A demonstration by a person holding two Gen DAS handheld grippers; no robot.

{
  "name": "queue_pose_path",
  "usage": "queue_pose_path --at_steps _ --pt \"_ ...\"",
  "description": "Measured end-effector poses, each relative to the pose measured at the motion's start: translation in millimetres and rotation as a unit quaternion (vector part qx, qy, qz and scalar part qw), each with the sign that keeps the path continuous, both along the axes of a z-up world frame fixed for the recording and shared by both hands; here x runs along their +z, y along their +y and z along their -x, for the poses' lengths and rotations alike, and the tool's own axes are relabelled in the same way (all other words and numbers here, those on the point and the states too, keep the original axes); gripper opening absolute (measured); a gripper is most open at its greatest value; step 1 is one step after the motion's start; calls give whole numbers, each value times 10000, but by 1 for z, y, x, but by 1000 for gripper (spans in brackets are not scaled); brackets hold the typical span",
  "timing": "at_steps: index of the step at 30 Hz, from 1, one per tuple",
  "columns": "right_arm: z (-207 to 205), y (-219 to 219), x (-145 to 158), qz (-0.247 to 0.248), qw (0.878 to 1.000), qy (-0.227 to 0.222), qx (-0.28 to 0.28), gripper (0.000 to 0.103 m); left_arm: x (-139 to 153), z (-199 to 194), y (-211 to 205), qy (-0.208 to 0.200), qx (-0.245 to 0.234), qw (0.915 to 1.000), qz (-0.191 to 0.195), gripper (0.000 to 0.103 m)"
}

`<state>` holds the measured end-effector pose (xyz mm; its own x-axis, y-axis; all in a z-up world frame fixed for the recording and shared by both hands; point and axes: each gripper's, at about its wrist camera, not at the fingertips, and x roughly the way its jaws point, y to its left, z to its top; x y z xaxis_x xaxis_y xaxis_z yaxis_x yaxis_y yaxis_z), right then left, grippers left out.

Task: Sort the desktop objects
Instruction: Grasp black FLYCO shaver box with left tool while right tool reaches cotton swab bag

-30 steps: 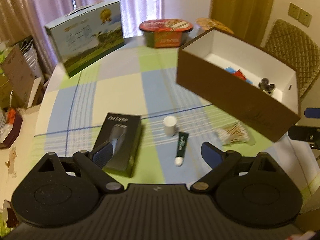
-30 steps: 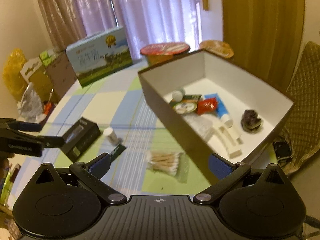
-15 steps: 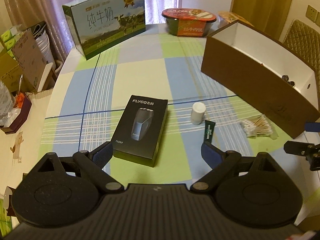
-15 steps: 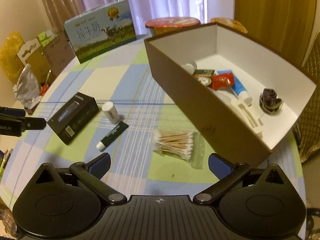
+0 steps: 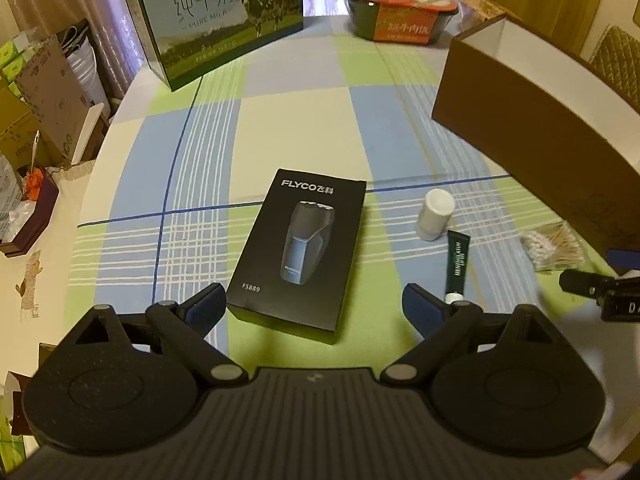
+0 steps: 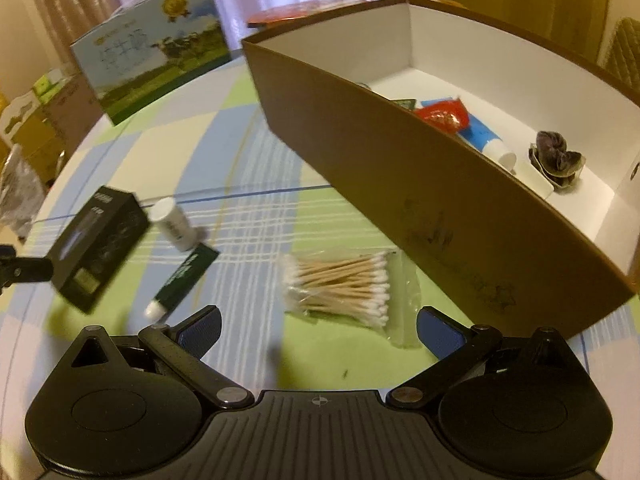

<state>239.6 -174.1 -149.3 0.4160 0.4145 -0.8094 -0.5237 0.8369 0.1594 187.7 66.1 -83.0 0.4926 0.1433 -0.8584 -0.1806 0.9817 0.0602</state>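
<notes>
A black shaver box lies flat on the checked tablecloth, just ahead of my open left gripper, whose fingers hold nothing. To its right stand a small white bottle and a dark green tube, then a bag of cotton swabs. In the right wrist view my right gripper is open and empty, low over the bag of cotton swabs. The brown sorting box with a white inside holds several small items. The shaver box, bottle and tube lie to the left.
A milk carton box and an instant noodle bowl stand at the table's far side. Cardboard boxes and clutter sit on the floor to the left. A padded chair is behind the sorting box.
My left gripper has swung left and dropped closer to the shaver box. My right gripper has come down and forward toward the cotton swabs. Both stayed open.
</notes>
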Motion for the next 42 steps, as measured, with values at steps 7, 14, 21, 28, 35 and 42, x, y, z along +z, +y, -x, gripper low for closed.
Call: queue_pose_path --at_steps 7,14,21,28,35,42 --pt "-12 6 -16 -8 9996 -87 -266 101 -16 -18 14 138 -81 9999 21 93" --pt "-18 15 -30 193 9990 -144 -378 101 -32 -36 24 250 -213 9995 27 93" --pt "-11 17 -35 462 9978 -397 -280 86 -46 -52 28 349 -376 9987 0 93" --pt "-7 17 -32 507 9976 -474 -61 65 -60 -68 26 454 -486 9978 -82 93" --pt "-2 15 -29 484 9981 -372 81 63 -67 -70 21 503 -572 9969 -213 82" --pt "12 7 -27 482 9975 -168 479 63 -64 -62 16 531 -543 9968 -259 79"
